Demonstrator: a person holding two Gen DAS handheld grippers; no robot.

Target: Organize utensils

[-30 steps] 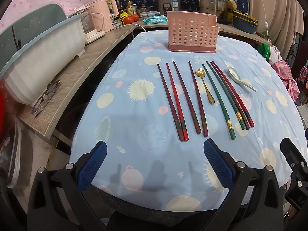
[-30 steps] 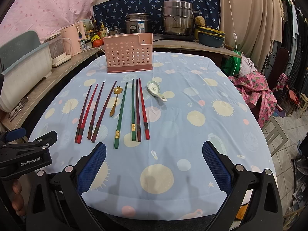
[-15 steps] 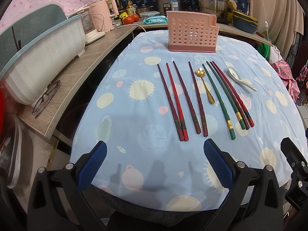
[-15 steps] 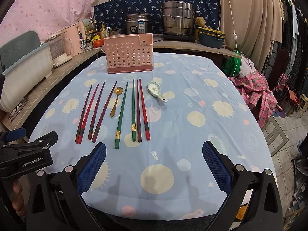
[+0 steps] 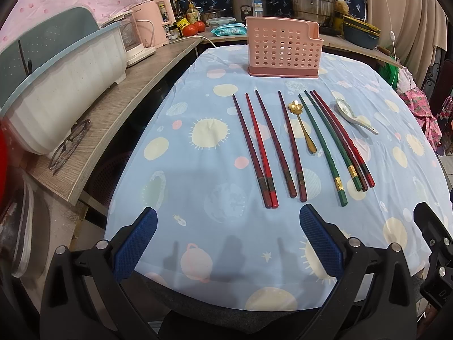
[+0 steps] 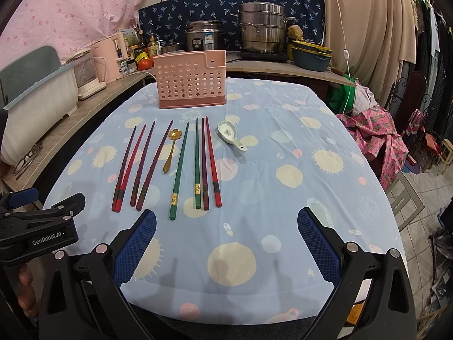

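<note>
A pink perforated utensil holder (image 5: 284,50) stands upright at the far side of the table; it also shows in the right wrist view (image 6: 192,80). Several red and dark red chopsticks (image 5: 264,148) (image 6: 141,162), a gold spoon (image 5: 303,127) (image 6: 170,150), two green chopsticks (image 5: 325,147) (image 6: 179,171) and a white ceramic spoon (image 5: 355,116) (image 6: 231,136) lie in a row in front of it. My left gripper (image 5: 228,242) is open and empty at the near table edge. My right gripper (image 6: 226,243) is open and empty there too.
The table has a blue cloth with sun prints (image 5: 209,133). A wooden counter (image 5: 119,107) on the left holds a white tub (image 5: 59,85), glasses (image 5: 69,144) and appliances. Pots (image 6: 262,31) stand behind. The left gripper's body (image 6: 36,229) shows at the lower left of the right wrist view.
</note>
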